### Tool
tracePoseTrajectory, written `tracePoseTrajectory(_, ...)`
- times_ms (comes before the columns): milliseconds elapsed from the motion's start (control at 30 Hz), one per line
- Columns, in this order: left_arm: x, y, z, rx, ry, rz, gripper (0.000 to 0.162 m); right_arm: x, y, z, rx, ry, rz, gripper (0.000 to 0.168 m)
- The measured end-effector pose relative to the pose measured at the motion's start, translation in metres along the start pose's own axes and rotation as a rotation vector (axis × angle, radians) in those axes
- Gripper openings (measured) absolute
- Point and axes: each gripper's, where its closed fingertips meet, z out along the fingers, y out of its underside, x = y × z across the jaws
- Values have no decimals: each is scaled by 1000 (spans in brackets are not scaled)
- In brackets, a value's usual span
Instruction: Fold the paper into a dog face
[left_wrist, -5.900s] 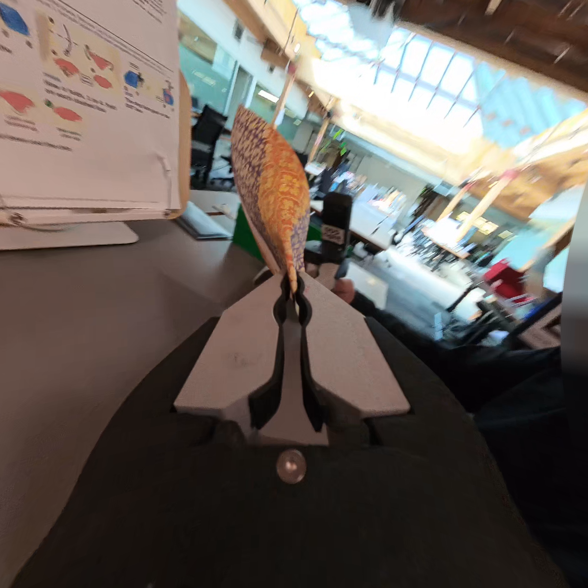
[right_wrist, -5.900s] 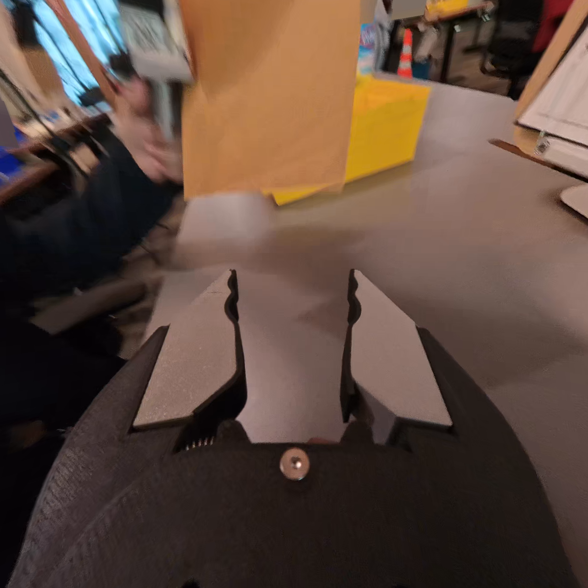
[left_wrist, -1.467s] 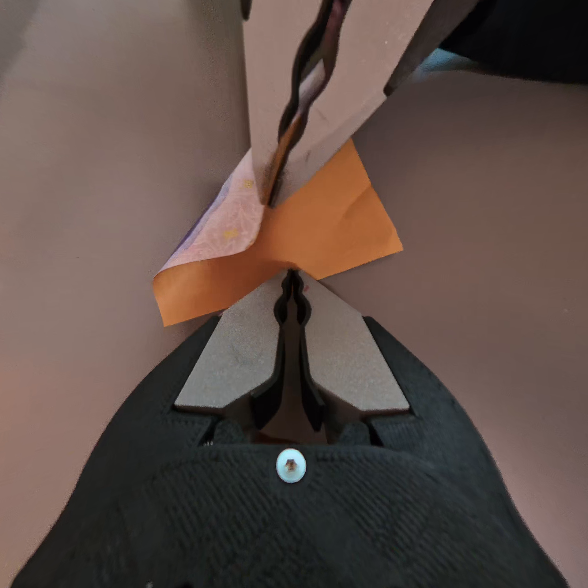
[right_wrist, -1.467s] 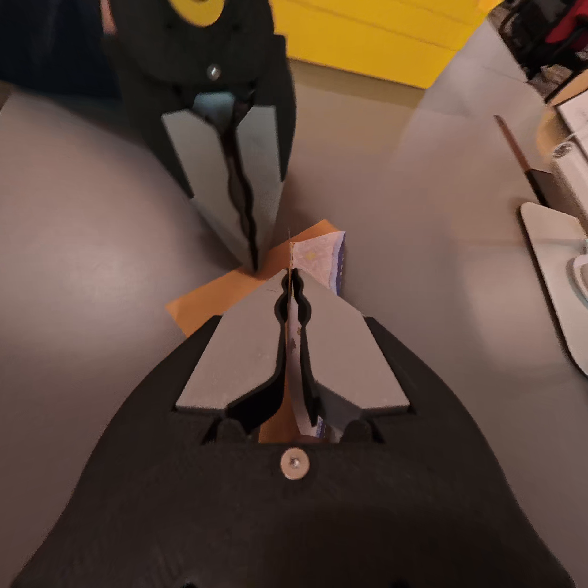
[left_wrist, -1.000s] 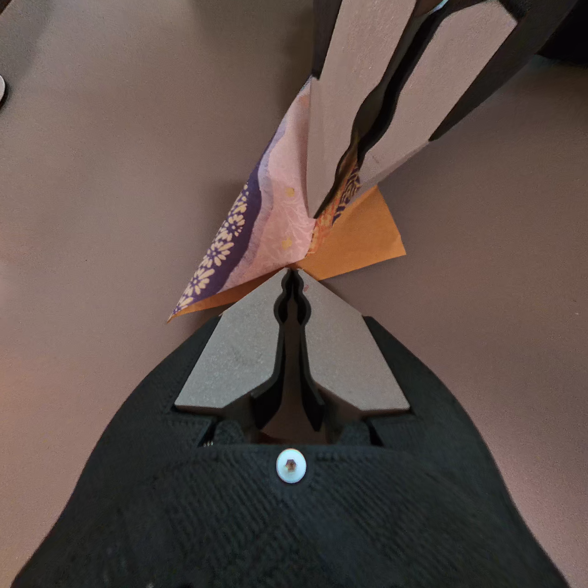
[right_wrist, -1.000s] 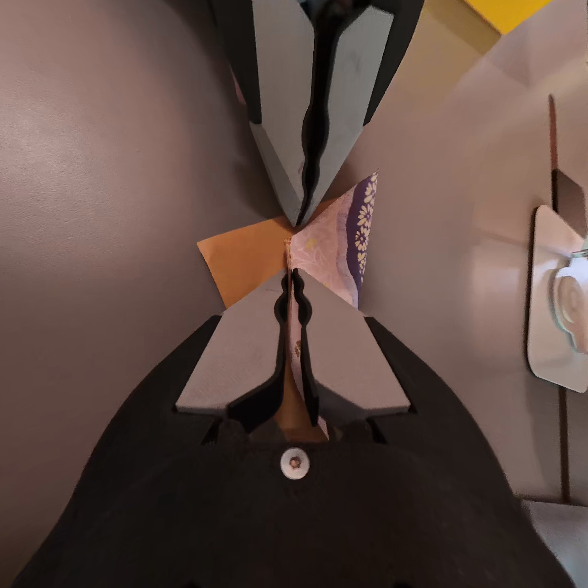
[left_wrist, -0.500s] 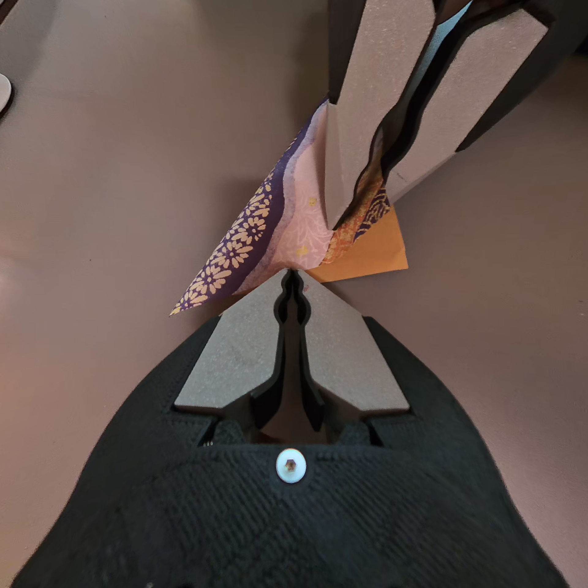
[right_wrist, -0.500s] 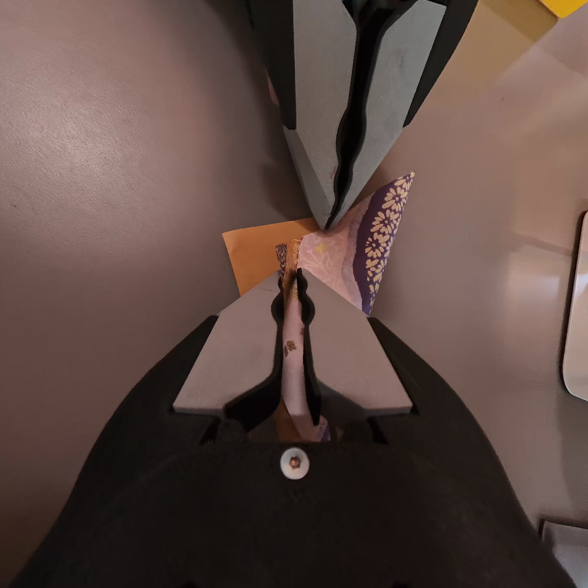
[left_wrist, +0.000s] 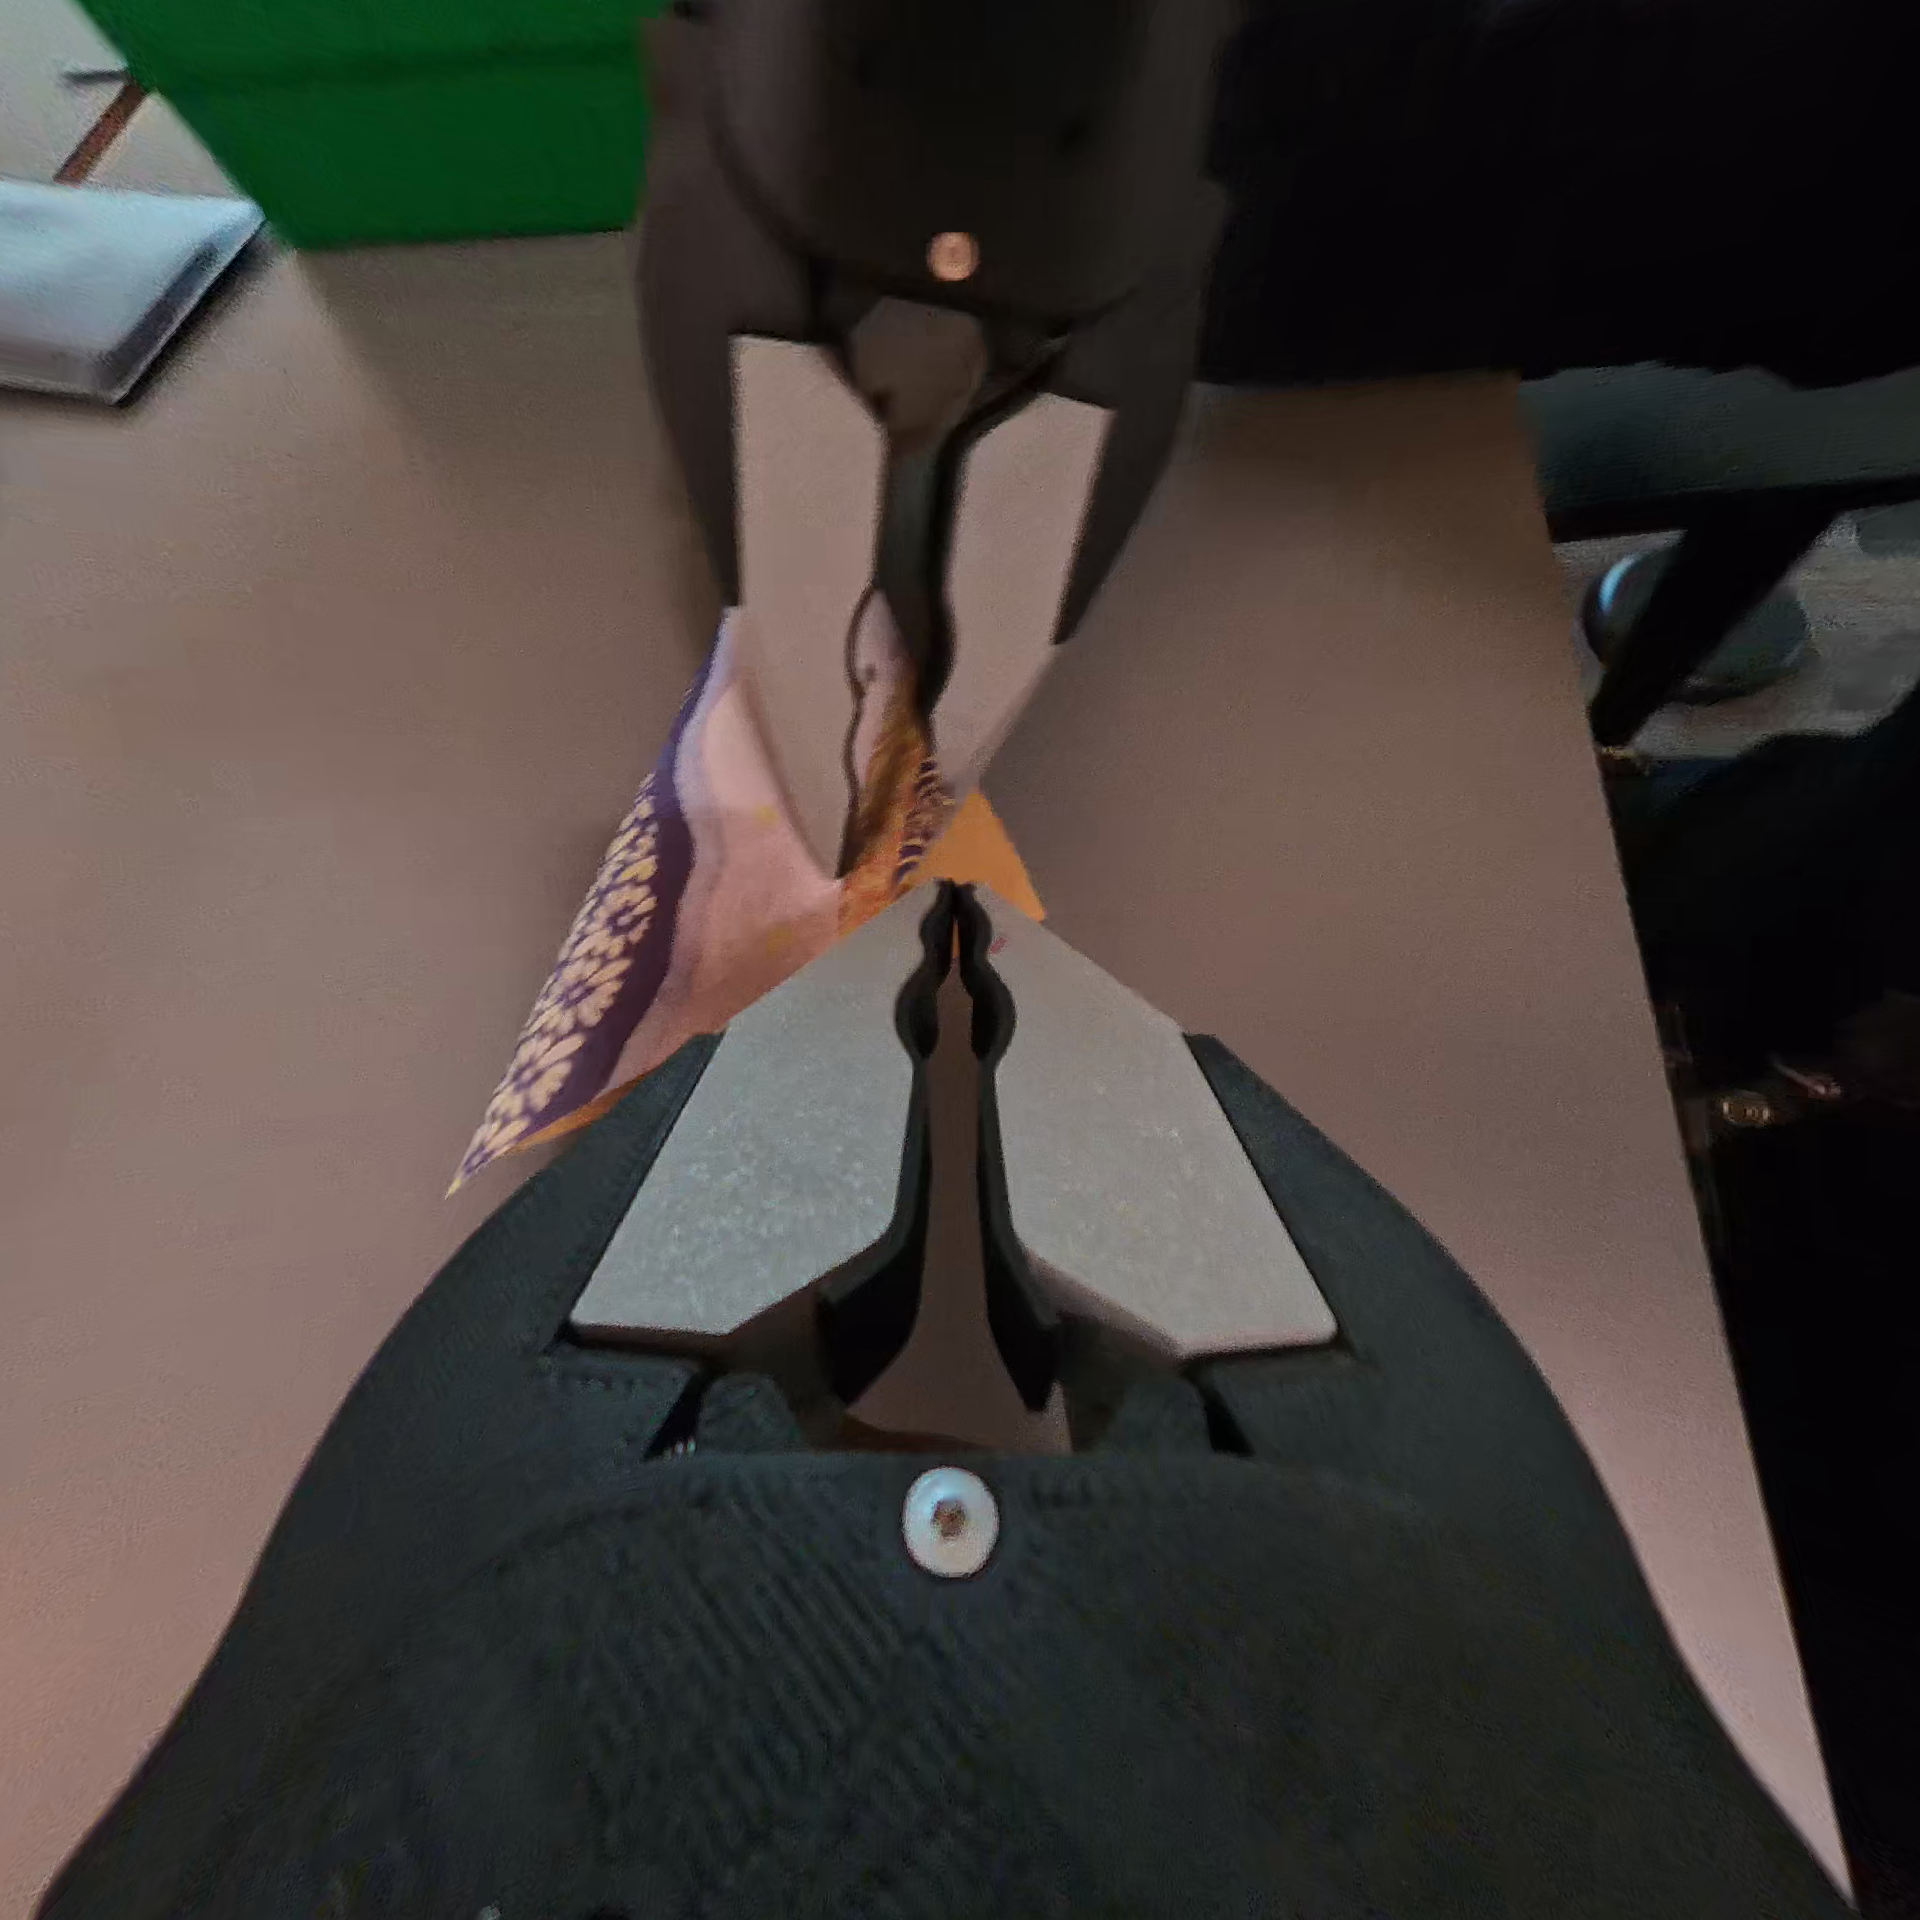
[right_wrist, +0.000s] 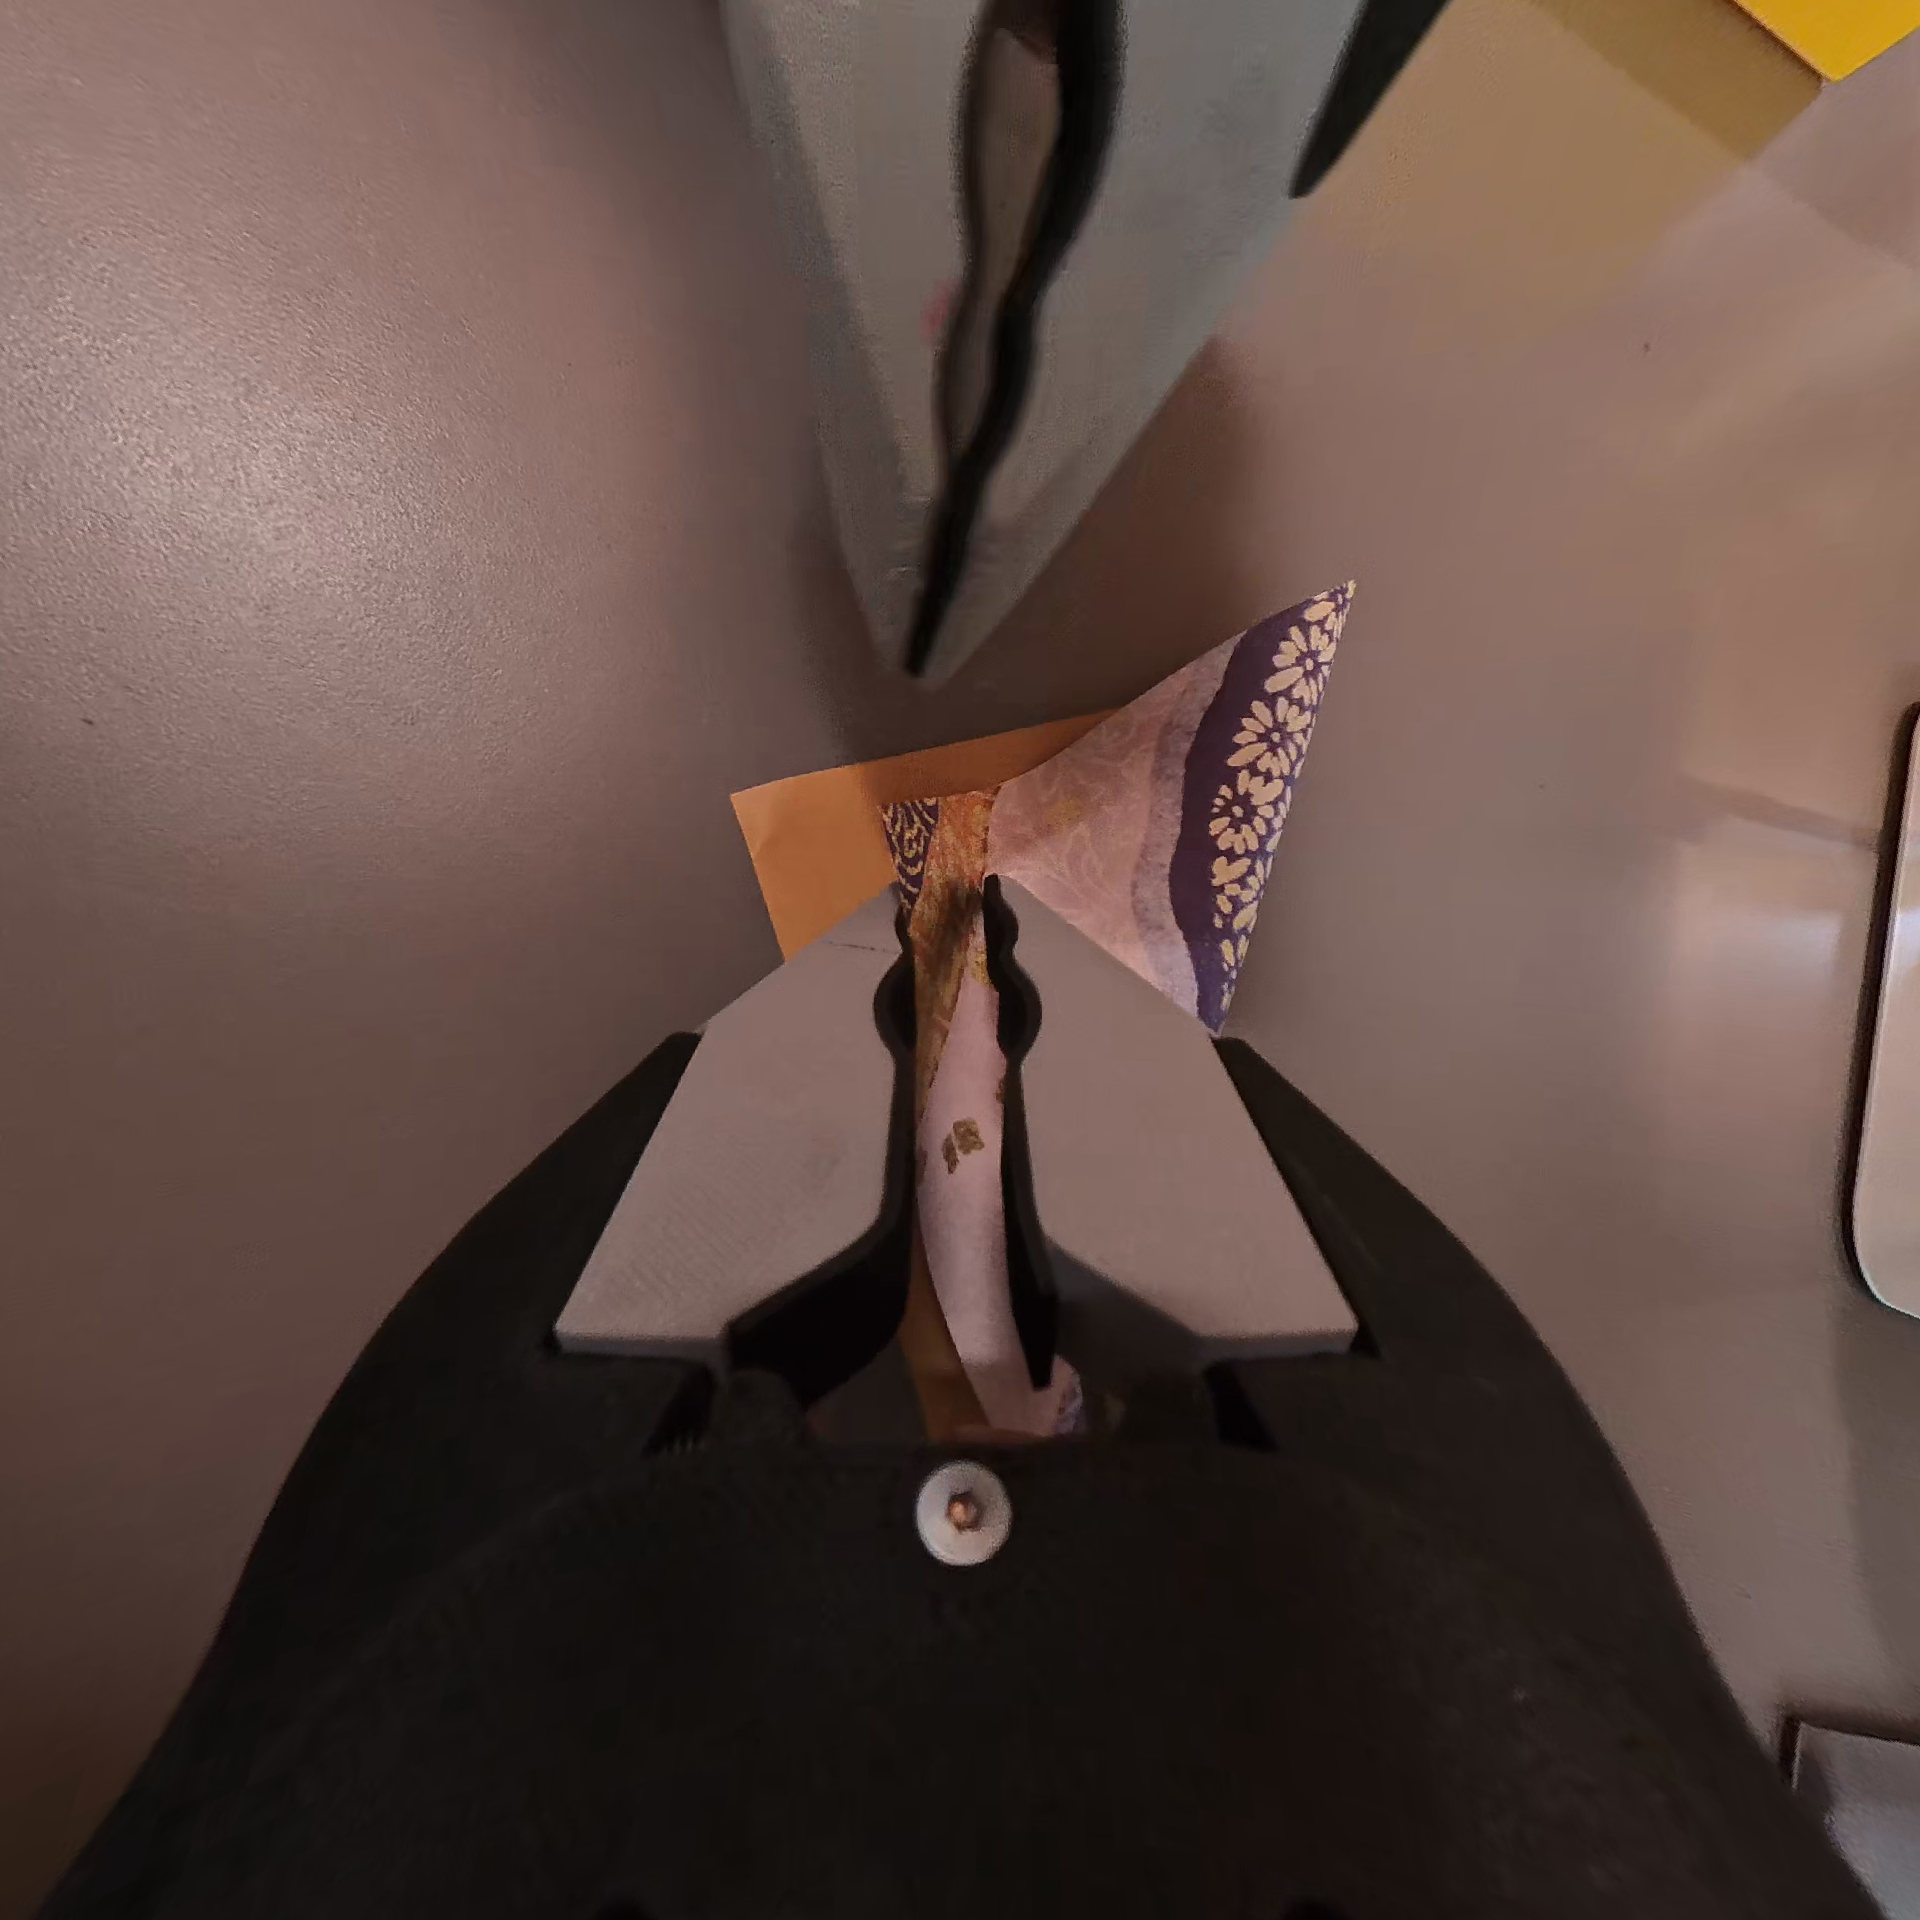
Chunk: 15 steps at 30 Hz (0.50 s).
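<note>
Paper (right_wrist: 961, 1164) pinched inside right tool (right_wrist: 951, 904).

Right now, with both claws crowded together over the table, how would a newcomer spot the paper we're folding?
Start at the plain brownish table and follow the right claw to its tips. The folded paper runs up between its fingers and fans out beyond them, just below the left claw. It is the only patterned thing there: pink with a purple band of cream flowers and a plain orange underside.

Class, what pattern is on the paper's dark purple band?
Pale cream daisy-like flowers on the paper; right wrist view shows it best.
</note>
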Motion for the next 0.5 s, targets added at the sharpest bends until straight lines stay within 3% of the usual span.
tracePoseTrajectory(167,11,25,24,-167,-14,137,0,1,-3,0,16,-7,26,14)
tracePoseTrajectory(500,8,23,29,-152,-39,130,0,-7,-6,0,27,-46,12,12)
